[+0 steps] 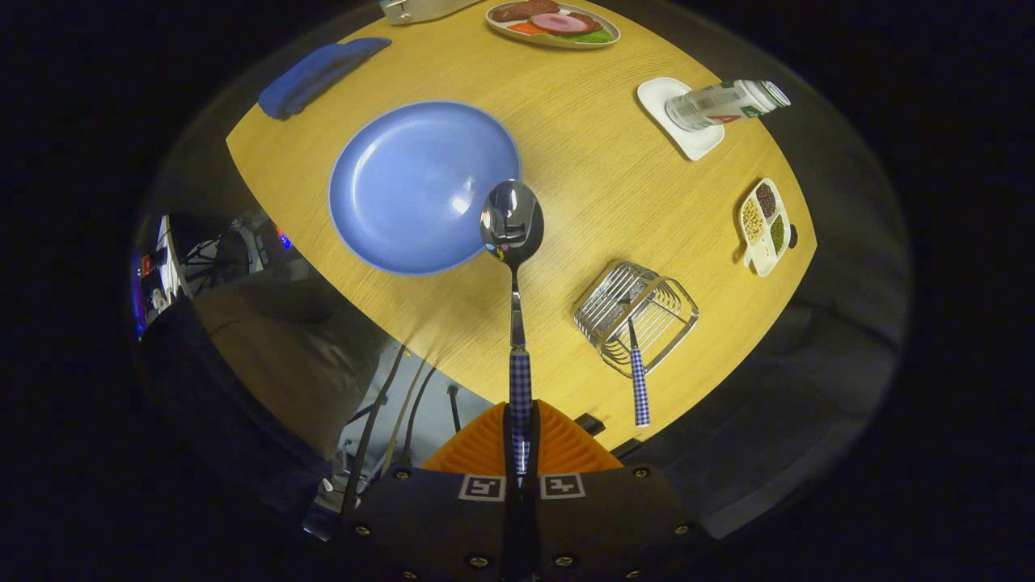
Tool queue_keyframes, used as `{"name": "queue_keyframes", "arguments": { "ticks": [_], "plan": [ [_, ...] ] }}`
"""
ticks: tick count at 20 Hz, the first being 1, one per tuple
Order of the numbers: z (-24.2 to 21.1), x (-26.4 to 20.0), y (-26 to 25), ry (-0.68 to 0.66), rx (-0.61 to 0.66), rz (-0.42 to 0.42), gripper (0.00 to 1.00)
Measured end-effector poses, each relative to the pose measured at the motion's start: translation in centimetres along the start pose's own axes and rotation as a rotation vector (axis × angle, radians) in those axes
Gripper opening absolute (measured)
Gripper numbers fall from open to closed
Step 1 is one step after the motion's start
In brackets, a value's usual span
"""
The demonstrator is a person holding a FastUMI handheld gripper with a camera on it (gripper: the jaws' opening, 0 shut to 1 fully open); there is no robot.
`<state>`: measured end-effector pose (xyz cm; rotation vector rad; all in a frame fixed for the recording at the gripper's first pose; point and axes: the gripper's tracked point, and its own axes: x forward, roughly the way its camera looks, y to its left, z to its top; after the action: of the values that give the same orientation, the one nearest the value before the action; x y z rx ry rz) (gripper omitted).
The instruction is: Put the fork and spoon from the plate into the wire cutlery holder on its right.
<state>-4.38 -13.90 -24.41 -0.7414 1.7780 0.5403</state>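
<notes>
Shiny steel spoon with blue-checked handle (513,234) clamped by its handle between closed gripper (521,440) fingers, bowl raised over round blue plate's (404,186) rim. Matching checked-handled fork (637,368) already in wire cutlery holder (639,315), right of plate on wooden table (598,186).

- The tongs (520,440) sit at the bottom centre of the frame, their two fingers pressed close together with only a thin slit between them.
- The fingers (566,449) are ribbed, with fine parallel ridges running across a wedge-shaped face.
- Below them is a dark, broad housing (437,525), matte and angular.
- Two square black-and-white markers (483,487) sit side by side on its upper edge.
- Small round screws (478,560) dot the housing.
</notes>
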Motion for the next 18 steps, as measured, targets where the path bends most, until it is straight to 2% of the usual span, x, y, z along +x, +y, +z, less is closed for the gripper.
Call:
{"name": "queue_keyframes", "arguments": {
  "ticks": [8, 18],
  "plan": [
    [-3.1, -1.7, -4.1, 0.043, 0.014, -0.042, 0.01],
    [-6.2, -2.3, -6.9, 0.106, 0.072, -0.012, 0.01]
  ]
}}
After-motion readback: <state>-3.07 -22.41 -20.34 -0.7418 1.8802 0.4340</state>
